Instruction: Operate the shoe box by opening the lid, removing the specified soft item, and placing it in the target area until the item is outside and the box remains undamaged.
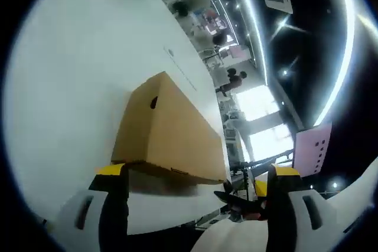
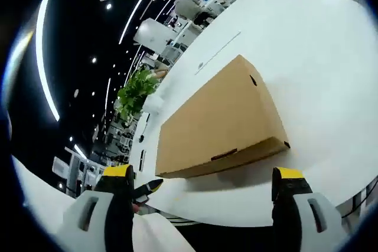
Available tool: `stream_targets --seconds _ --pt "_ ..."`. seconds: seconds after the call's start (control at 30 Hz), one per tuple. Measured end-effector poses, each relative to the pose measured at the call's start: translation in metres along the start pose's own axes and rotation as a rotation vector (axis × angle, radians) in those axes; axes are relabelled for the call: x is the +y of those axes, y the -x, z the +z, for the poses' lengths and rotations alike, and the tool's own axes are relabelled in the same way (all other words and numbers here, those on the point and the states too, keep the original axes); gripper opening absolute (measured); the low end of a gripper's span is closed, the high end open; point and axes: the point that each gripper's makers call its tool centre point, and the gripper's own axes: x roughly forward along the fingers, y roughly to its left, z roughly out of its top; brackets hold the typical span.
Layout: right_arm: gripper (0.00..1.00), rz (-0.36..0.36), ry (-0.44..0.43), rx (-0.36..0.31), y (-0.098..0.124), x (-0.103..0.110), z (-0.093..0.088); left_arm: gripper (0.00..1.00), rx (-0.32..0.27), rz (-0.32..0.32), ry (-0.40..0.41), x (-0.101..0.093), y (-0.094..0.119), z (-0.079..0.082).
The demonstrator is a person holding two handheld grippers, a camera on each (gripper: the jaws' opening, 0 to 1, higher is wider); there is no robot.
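Shoe box (image 1: 167, 129): plain brown cardboard, lid on and shut, lying flat on the white table (image 1: 71, 87). In the left gripper view it sits just ahead of the tongs, between the lines of the two jaws and nearer the left one; a small round finger hole (image 1: 153, 102) shows in its end wall. No soft item is visible outside the box.

Left gripper (image 1: 198, 175): jaws spread wide, yellow-tipped, holding nothing, apart from the box and short of its near edge.

Right gripper (image 2: 204, 178): jaws likewise spread wide, yellow-tipped, empty. In the right gripper view the same box (image 2: 218, 122) lies ahead of and between the jaws, its long side wall facing them, not touched.

Items particular to the left gripper view: bright windows (image 1: 260, 104) beyond the right jaw, a standing person (image 1: 233, 81) far past the table's edge, a pale pink panel (image 1: 312, 149) above the right jaw.

Items particular to the right gripper view: a green potted plant (image 2: 137, 94) past the box's far left corner, office desks and equipment (image 2: 195, 4) beyond the table, and a thin dark slot or label (image 2: 223, 156) on the box's near wall.

Common to both: dark ceiling with long light strips (image 2: 44, 57).
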Motion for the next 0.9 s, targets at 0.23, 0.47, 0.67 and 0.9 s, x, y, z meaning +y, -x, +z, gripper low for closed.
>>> stream_targets --seconds 0.23,0.47,0.67,0.9 --pt "0.9 0.255 -0.28 -0.101 0.016 0.044 0.012 1.0 -0.046 -0.092 0.082 -0.022 0.01 -0.001" --pt "0.77 0.333 -0.455 -0.174 0.02 0.042 0.016 0.97 -0.056 -0.109 0.214 -0.017 0.015 -0.012" --pt "0.62 0.337 -0.538 -0.17 0.015 0.031 0.008 0.85 -0.091 -0.095 0.318 -0.002 0.013 -0.004" --pt "0.49 0.351 -0.661 -0.157 0.011 0.021 0.0 0.67 -0.087 -0.073 0.424 0.01 0.009 -0.007"
